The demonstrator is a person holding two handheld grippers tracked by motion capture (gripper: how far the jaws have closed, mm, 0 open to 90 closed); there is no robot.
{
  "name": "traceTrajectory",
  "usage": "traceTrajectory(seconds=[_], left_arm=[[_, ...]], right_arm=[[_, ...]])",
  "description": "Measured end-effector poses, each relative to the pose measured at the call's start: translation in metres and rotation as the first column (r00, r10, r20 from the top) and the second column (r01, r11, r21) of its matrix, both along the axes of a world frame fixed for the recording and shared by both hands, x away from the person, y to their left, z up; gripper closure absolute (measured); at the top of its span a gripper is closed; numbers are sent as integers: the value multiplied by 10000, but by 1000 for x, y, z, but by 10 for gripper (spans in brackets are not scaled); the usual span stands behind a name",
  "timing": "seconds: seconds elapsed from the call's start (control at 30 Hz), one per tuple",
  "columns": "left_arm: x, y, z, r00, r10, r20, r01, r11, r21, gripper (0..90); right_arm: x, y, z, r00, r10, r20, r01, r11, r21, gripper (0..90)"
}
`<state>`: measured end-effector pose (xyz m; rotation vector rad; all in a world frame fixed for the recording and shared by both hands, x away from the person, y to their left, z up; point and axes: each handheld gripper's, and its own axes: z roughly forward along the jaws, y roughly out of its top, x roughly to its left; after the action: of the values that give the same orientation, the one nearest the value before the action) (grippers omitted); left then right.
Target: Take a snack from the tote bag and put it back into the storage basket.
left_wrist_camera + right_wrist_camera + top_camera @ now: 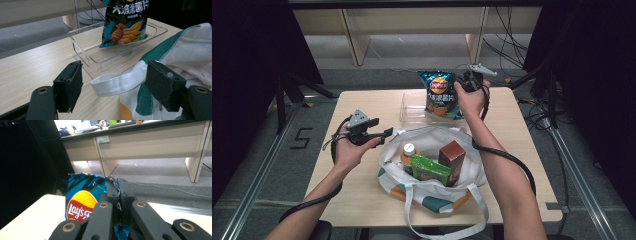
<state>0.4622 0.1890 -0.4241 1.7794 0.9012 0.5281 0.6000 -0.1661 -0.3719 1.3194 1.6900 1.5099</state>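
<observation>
On a pale wooden table (362,107), a person works with a hand-held gripper in each hand. The biggest thing on it is a white canvas tote bag (432,187) with green and orange patches, lying open at the near edge. Inside it stand an orange-drink bottle (407,155), a green carton (430,170) and a brown box (452,159). Beyond the bag, toward the far edge, sits a clear plastic tray (412,111).

A blue Lay's crisp bag (441,94) hangs upright over that tray, long axis vertical. In the left gripper view its bottom edge looks to be at or just above the tray floor; whether it touches cannot be told. The right gripper (117,191) pinches the crimped top edge of the packet, jaws pressed together on the foil, and the right hand (471,97) holds it at the far side of the table.

The left gripper (113,86) is at the bag's left side, jaws spread wide. A white webbing handle (117,81) of the tote loops between the two pads (68,85), but they do not press on it.

The packet lies straight beyond the tote's open mouth, and only the right hand is on it. If the packet is bound for the tray, the right gripper only needs to let go; if for the tote, it comes back toward the person and down, while the left gripper, nearest the rim, could close on the strap and hold the mouth open.
</observation>
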Motion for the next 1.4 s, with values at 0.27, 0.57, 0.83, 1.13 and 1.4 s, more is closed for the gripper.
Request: traceTrajectory(seconds=[0.27, 0.57, 0.83, 1.13, 1.4], left_arm=[[0, 0, -1, 10000, 7, -5, -7, 10000, 38, 288], [0, 0, -2, 10000, -21, -18, 21, 10000, 90, 288], [0, 0, -2, 10000, -35, -5, 35, 9999, 101, 288], [0, -1, -3, 10000, -10, -54, 11, 10000, 64, 287], [0, -1, -3, 10000, -33, -49, 34, 10000, 94, 287]], right_arm=[[1, -5, -1, 9998, -167, -92, 168, 9998, 72, 893], [3, -9, -3, 9995, -288, -128, 290, 9994, 165, 890], [4, -9, -6, 9990, -391, -195, 393, 9992, 95, 886], [6, -12, -10, 9988, -473, -155, 474, 9989, 13, 869], [8, -22, -11, 9978, -652, -71, 647, 9966, -512, 822]])
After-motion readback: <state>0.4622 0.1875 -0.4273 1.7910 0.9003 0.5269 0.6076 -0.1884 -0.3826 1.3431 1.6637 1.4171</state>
